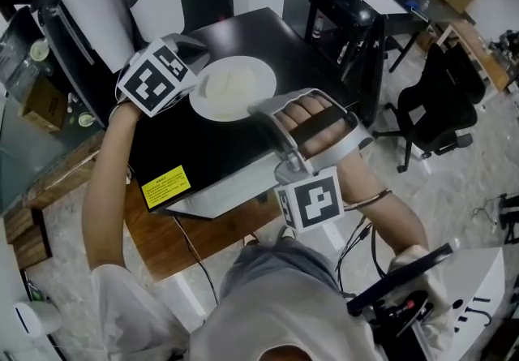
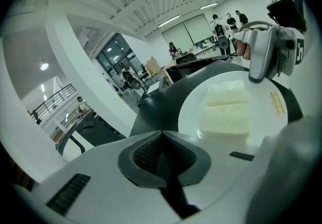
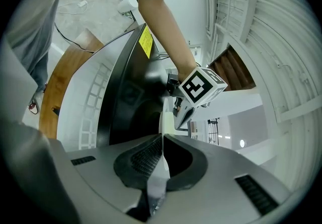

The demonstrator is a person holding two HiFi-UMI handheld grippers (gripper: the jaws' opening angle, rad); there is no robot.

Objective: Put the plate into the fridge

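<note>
**Head view: plate pinched at its rim over a black cabinet**

Head view shows the white plate (image 1: 233, 88) above the middle of the black cabinet (image 1: 203, 148), well inside all four edges of its top; whether it rests there or hangs clear cannot be told. The right gripper (image 1: 259, 108) comes in from the cabinet's near side and has its jaws clamped on the plate's rim, which the right gripper view shows edge-on between the pads. The left gripper (image 1: 195, 75) sits at the rim on the cabinet's left side, its jaws pressed together with nothing between them. Two pale food blocks (image 2: 226, 112) lie on the plate. A yellow label (image 1: 165, 185) marks the cabinet's near left corner. Bare floor opens to the cabinet's right, with an office chair (image 1: 442, 108) beyond it. A black table (image 1: 349, 10) stands past the cabinet's far right corner.
</note>
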